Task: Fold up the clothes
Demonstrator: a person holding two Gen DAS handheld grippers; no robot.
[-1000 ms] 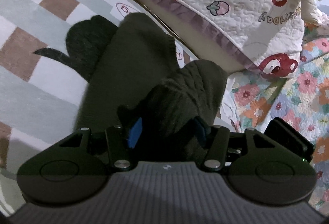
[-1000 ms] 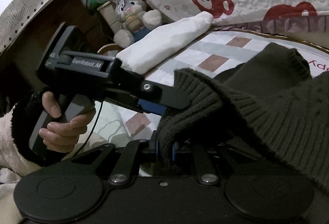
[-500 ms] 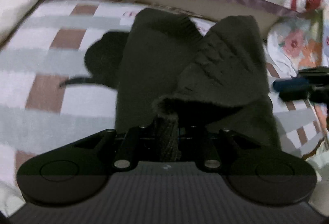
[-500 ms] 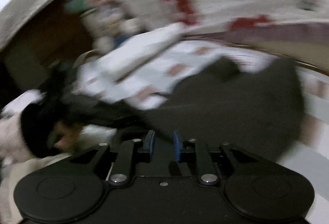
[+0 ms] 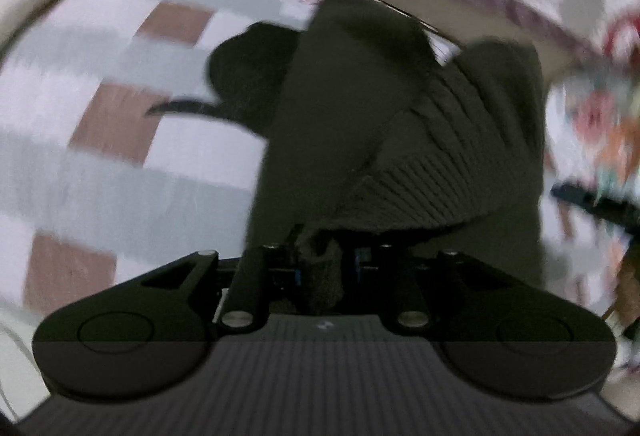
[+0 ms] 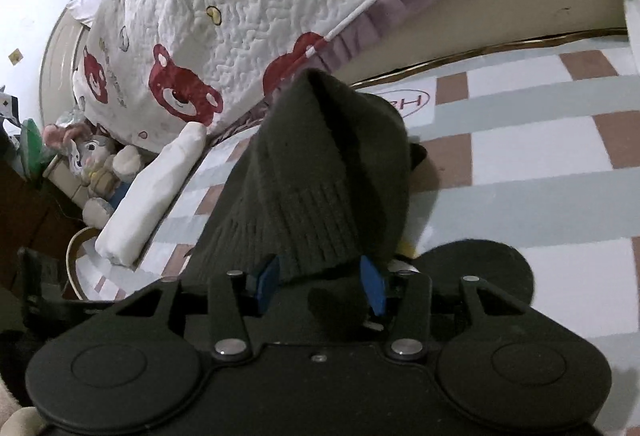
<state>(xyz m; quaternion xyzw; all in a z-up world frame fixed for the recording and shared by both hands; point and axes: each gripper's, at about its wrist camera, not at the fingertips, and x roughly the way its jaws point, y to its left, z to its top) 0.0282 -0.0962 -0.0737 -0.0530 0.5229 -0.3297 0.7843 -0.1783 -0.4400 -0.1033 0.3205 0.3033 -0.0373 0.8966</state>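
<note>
A dark olive knit sweater [image 5: 360, 123] lies partly folded on the checked mat [image 5: 100, 139]. A ribbed part [image 5: 436, 179] is folded over its right side. My left gripper [image 5: 326, 268] is shut on a bunch of the knit at its near edge. In the right wrist view the sweater [image 6: 320, 171] lies in front of my right gripper [image 6: 322, 280]. Its blue pads [image 6: 374, 286] stand apart with the ribbed hem between them, not pinched. A black garment [image 5: 248, 75] lies under the sweater's left side.
A white quilt with red bears [image 6: 248, 3] hangs over the bed edge behind the mat. A rolled white cloth [image 6: 148, 195] and a plush rabbit [image 6: 96, 163] lie at the left. The right gripper's dark body [image 5: 592, 203] shows at the right of the left wrist view.
My right gripper has opened and let go of the ribbed hem, which now lies folded over the sweater. My left gripper shut on the knit and stays shut while moving.
</note>
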